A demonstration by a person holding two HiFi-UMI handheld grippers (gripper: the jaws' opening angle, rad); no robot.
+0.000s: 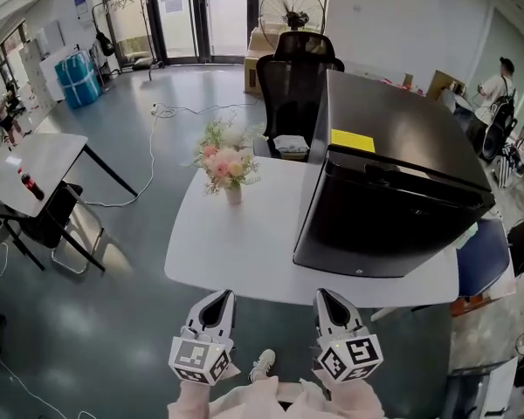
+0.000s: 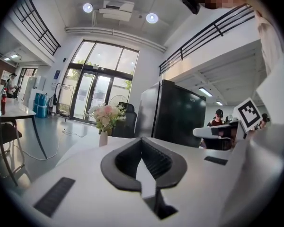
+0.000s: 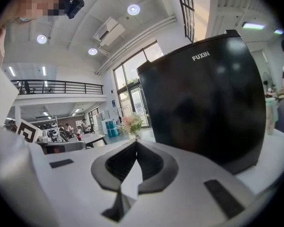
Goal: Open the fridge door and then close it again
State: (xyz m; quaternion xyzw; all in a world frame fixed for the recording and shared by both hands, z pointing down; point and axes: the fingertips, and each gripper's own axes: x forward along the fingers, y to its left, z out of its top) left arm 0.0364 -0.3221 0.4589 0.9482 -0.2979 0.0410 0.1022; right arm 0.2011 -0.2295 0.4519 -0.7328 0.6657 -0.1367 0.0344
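The black fridge [image 1: 393,182] is seen standing on the right part of the white surface [image 1: 236,251], and its door is shut flat against its body. A yellow sticker [image 1: 353,140] is stuck on its top. In the right claw view the fridge [image 3: 203,108] fills the right side, close in front but not touched. A small vase of flowers [image 1: 225,166] is set on the surface to the left of the fridge, well apart from both claws. A black chair [image 1: 293,77] is placed behind the surface. The left claw [image 1: 211,308] and the right claw [image 1: 332,308] are held side by side, low, just at the near edge of the surface, with their tips pointed forward and almost level. The marker cubes [image 1: 349,358] are carried at the back ends, close to the pale sleeves [image 1: 271,401]. The left claw [image 2: 142,141] is pressed together, with nothing between its jaws. The right claw [image 3: 135,143] is pressed together too, and nothing is pinched in it.
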